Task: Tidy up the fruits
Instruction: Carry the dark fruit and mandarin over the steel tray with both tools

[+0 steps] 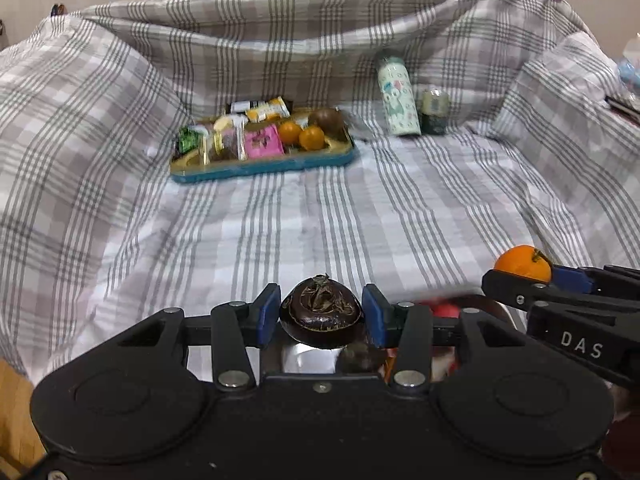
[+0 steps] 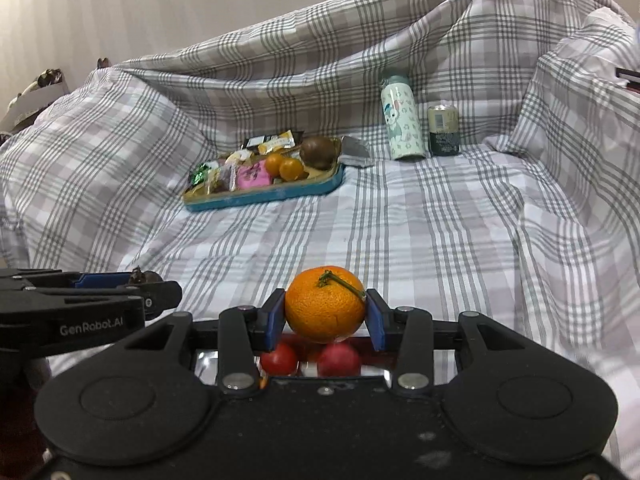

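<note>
My left gripper [image 1: 321, 312] is shut on a dark purple mangosteen [image 1: 320, 314], held above a shiny metal tray [image 1: 308, 360]. My right gripper [image 2: 326, 312] is shut on an orange tangerine [image 2: 325, 304], held above the same metal tray [image 2: 208, 360] with two red fruits [image 2: 280, 360] in it. The right gripper with the tangerine [image 1: 522, 264] also shows at the right of the left wrist view. A blue tray [image 1: 264, 168] far on the bed holds two tangerines [image 1: 311, 138], a brown round fruit [image 1: 328, 119] and wrapped snacks [image 1: 262, 142].
A checked sheet [image 2: 400, 232] covers the bed and the raised pillows behind and at both sides. A patterned bottle [image 2: 402, 118] and a dark can [image 2: 443, 130] stand at the back right. A foil packet [image 2: 354, 148] lies beside the blue tray.
</note>
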### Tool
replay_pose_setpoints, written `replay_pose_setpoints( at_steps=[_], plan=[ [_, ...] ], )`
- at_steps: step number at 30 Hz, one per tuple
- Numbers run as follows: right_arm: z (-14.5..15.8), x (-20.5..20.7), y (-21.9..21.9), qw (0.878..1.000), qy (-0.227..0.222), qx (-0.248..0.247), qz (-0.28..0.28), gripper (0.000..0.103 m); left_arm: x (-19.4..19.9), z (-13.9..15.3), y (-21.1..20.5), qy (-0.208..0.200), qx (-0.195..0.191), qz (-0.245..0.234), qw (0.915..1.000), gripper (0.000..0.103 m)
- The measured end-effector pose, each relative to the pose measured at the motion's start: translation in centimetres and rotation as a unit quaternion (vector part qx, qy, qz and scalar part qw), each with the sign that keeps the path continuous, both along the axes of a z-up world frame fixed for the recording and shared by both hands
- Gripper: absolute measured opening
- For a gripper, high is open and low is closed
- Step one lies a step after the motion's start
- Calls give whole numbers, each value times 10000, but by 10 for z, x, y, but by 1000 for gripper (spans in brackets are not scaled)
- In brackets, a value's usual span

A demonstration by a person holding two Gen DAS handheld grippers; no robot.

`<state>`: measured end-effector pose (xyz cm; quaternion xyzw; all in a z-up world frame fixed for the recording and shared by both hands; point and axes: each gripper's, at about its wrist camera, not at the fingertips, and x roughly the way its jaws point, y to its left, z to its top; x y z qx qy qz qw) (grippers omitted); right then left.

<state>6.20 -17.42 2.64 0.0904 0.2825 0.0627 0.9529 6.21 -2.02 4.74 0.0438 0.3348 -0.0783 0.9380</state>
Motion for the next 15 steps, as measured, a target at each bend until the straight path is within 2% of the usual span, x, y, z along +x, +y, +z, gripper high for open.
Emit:
replay_pose_setpoints(
  at_steps=[6, 15],
  plan=[
    [-15, -33, 5, 9993, 357, 62, 88, 43, -27, -12, 1, 228, 24, 72, 9997, 53],
    [-32, -60, 12, 9970, 745, -77, 194, 43, -45, -26, 4, 542, -37, 100, 9985, 53]
  ],
)
